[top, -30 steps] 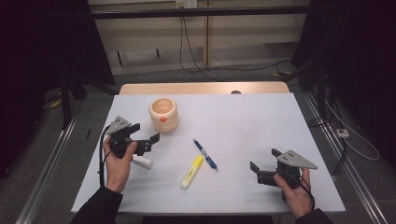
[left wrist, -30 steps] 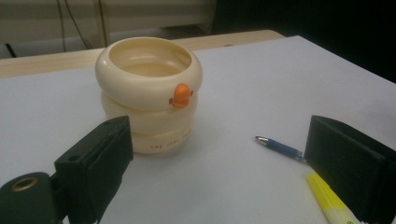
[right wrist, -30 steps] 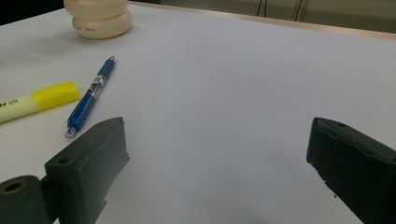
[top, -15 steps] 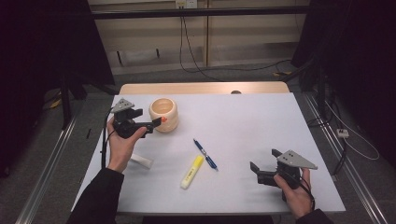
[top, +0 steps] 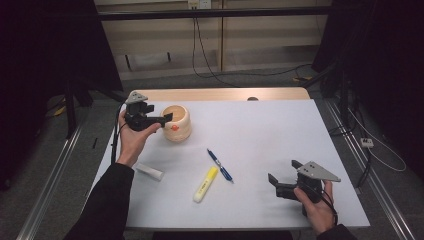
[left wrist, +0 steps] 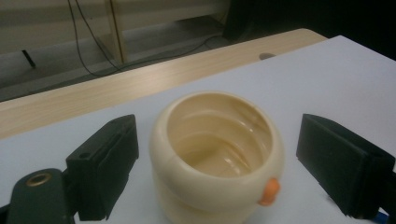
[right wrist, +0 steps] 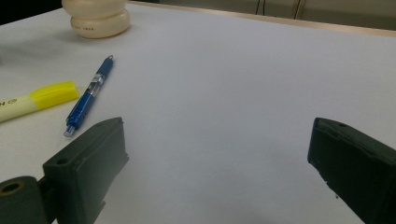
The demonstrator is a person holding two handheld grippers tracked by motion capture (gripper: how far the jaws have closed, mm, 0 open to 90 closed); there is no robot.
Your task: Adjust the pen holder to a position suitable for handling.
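A cream round pot (top: 177, 121) with an orange knob on its side stands at the table's far left. My left gripper (top: 167, 118) hovers at the pot's left rim. In the left gripper view the pot (left wrist: 217, 154) stands empty between the black jaws, and neither pad touches it. The jaws have just been closing a little and are still wide, so the gripper is open. At the front right my right gripper (top: 283, 171) rests low over bare table, open with nothing between its jaws (right wrist: 217, 140).
A blue pen (top: 220, 165) and a yellow highlighter (top: 205, 184) lie mid-table, left of the right gripper. A small white block (top: 149, 171) lies near the left forearm. The white table (top: 280, 120) has a wooden strip along its far edge.
The left hand has moved away from the white block toward the far side, bringing its gripper up to the pot. The right hand has stayed where it was.
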